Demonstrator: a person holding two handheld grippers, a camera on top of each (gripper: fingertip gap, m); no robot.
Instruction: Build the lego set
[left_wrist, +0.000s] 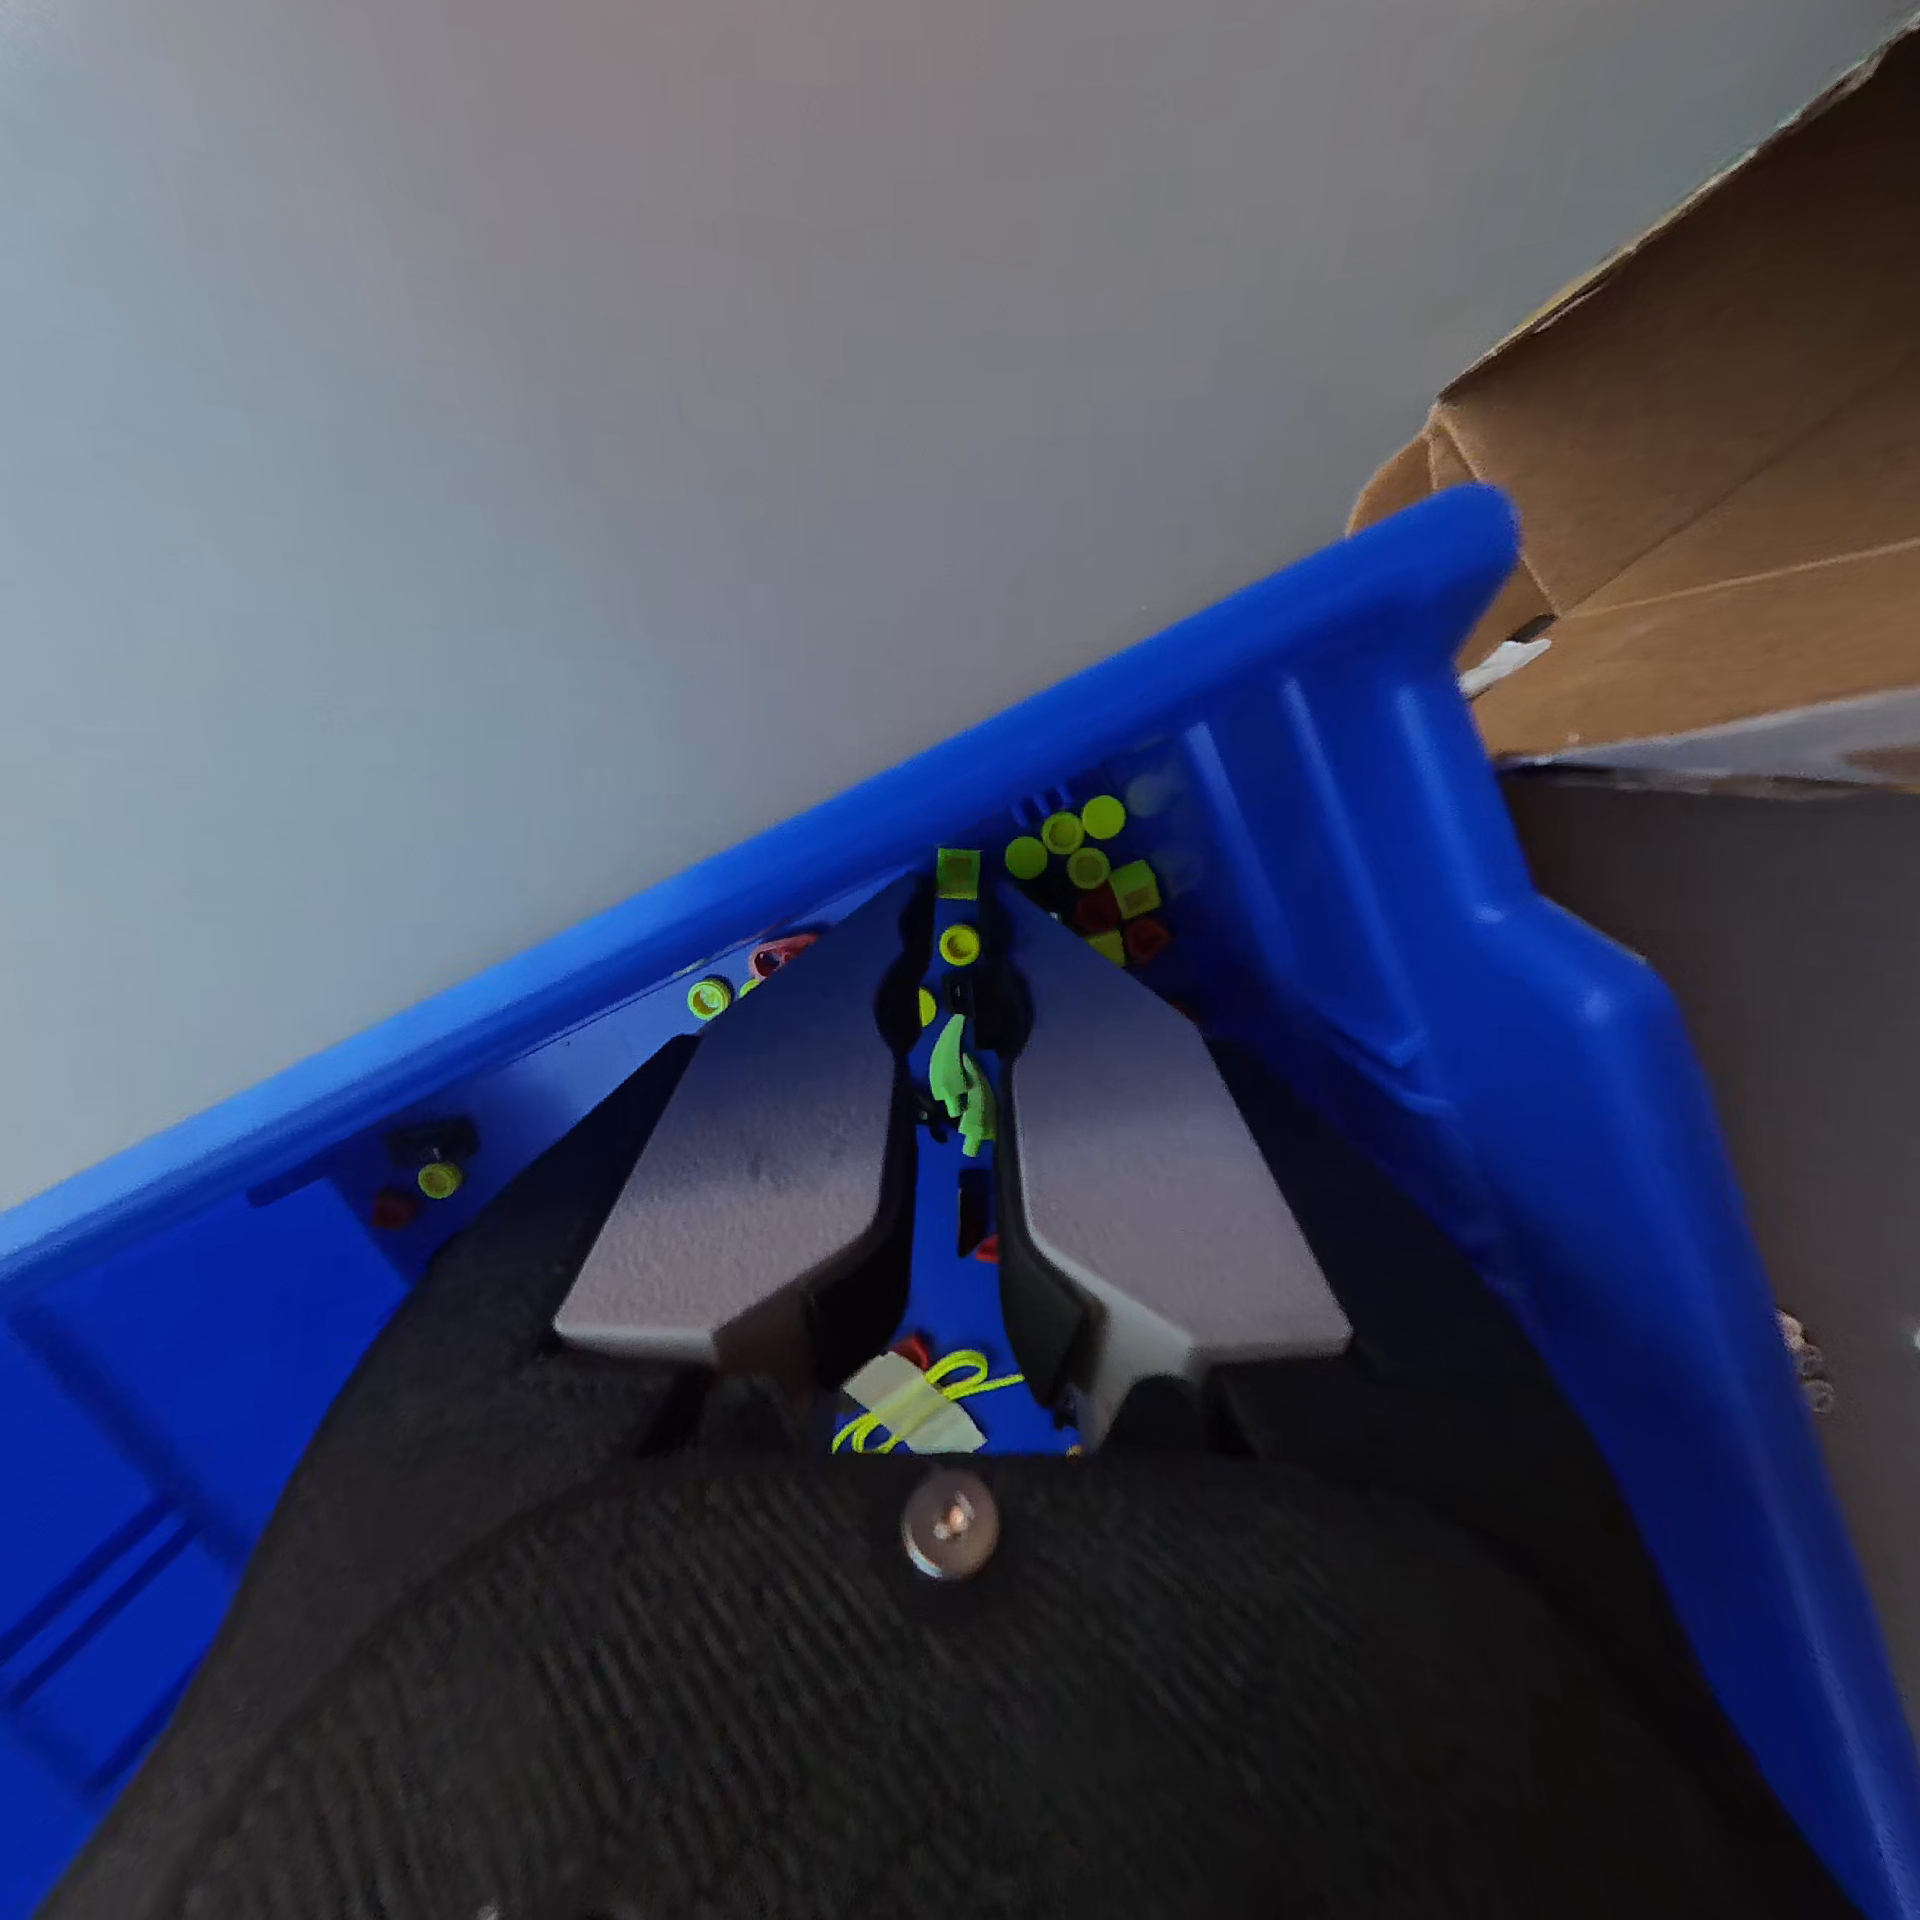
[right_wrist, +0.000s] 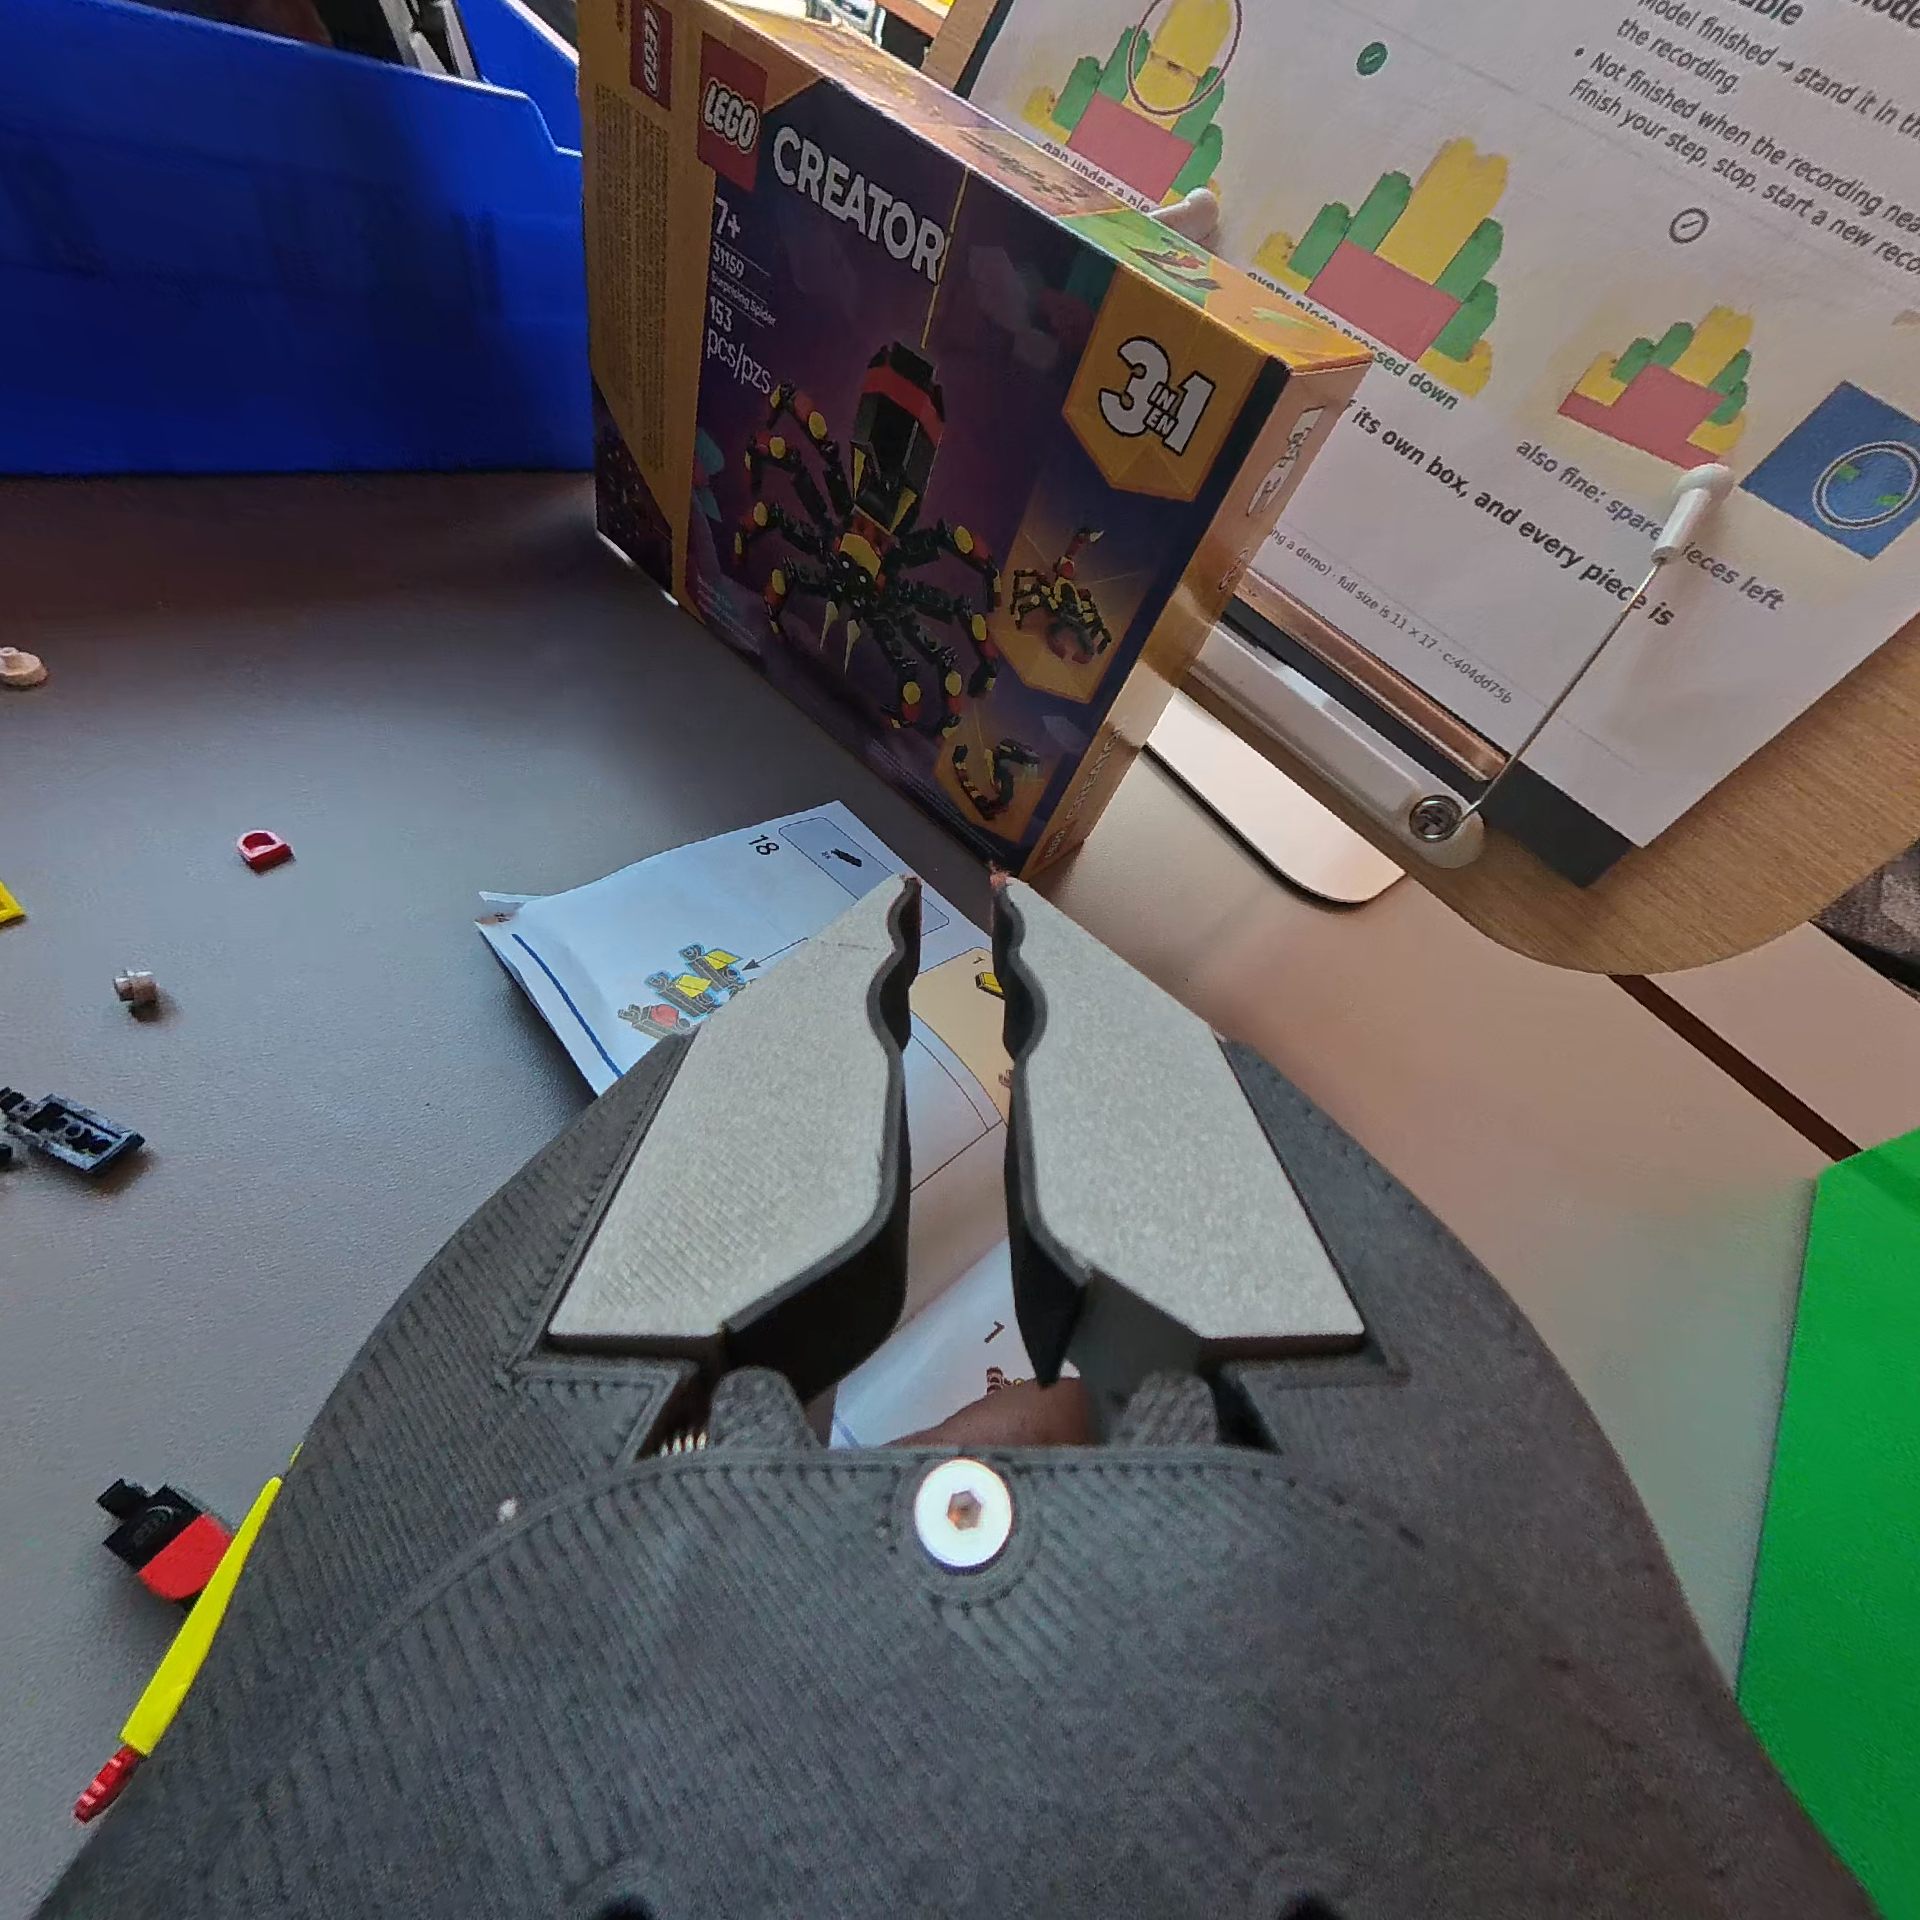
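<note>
My left gripper (left_wrist: 954, 894) reaches down into a blue bin (left_wrist: 935, 769), its jaws a narrow gap apart over loose small pieces on the bin floor. A yellow round stud (left_wrist: 959, 943), a small black piece and green curved pieces (left_wrist: 961, 1081) show through the gap; I cannot see that any is gripped. More yellow round and red pieces (left_wrist: 1081, 862) lie just right of the fingertips. My right gripper (right_wrist: 956, 888) hovers over the open instruction booklet (right_wrist: 707, 914) on the grey table, jaws slightly apart and empty. The set's box (right_wrist: 883, 468) stands upright behind the booklet.
Loose parts lie on the table at left: a red piece (right_wrist: 263, 849), a black plate (right_wrist: 73, 1132), a black-and-red piece (right_wrist: 166, 1538), a long yellow piece (right_wrist: 197, 1631). The blue bin (right_wrist: 260, 260) is far left. A guide sheet on a wooden stand (right_wrist: 1558, 364) is at right. A cardboard box (left_wrist: 1714, 468) is beside the bin. My right fingertips sit around 30 cm from my left ones. My right gripper's tips are some 15 cm from the black-and-red piece (right_wrist: 166, 1538).
</note>
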